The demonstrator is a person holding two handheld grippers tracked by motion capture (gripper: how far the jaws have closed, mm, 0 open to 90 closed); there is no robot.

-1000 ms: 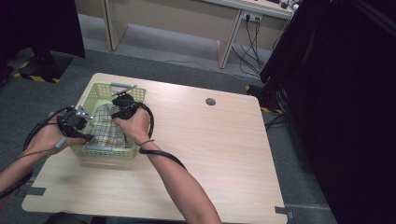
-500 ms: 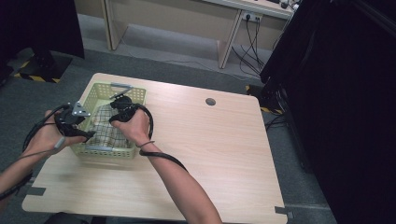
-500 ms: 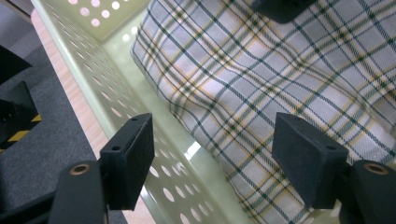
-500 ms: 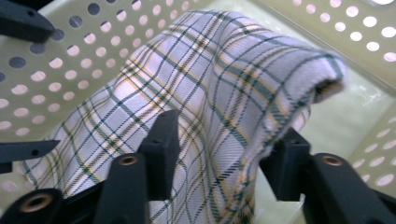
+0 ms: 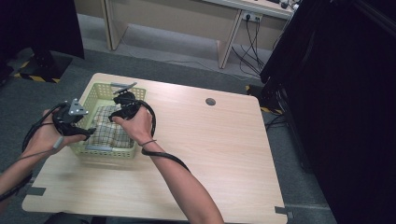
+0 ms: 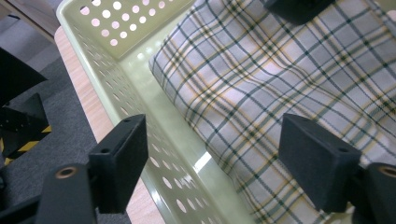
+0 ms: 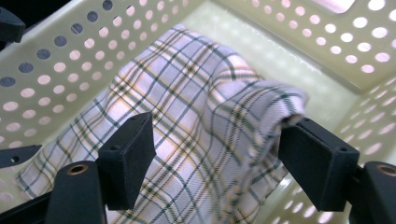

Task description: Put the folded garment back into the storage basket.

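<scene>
Both grippers, left gripper (image 5: 86, 122) and right gripper (image 5: 119, 106), have just been opening; their jaws stand spread, holding nothing. The checked cloth (image 5: 108, 127) now lies loose in the green basket (image 5: 103, 153) at the picture's left, so it looks put away.

cloth (image 5: 109, 126) in basket (image 5: 93, 95), basket on table (image 5: 224, 149) left end

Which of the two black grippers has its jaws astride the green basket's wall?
The left gripper: one jaw hangs outside the perforated green plastic basket; the right gripper is inside, over the plaid cloth.

We see the left gripper (image 6: 210, 168) over the green basket's (image 6: 140, 60) perforated wall, its jaws wide, having just been opening; one jaw hangs outside that wall, the other above the checked cloth (image 6: 280, 79) lying inside the basket.
</scene>
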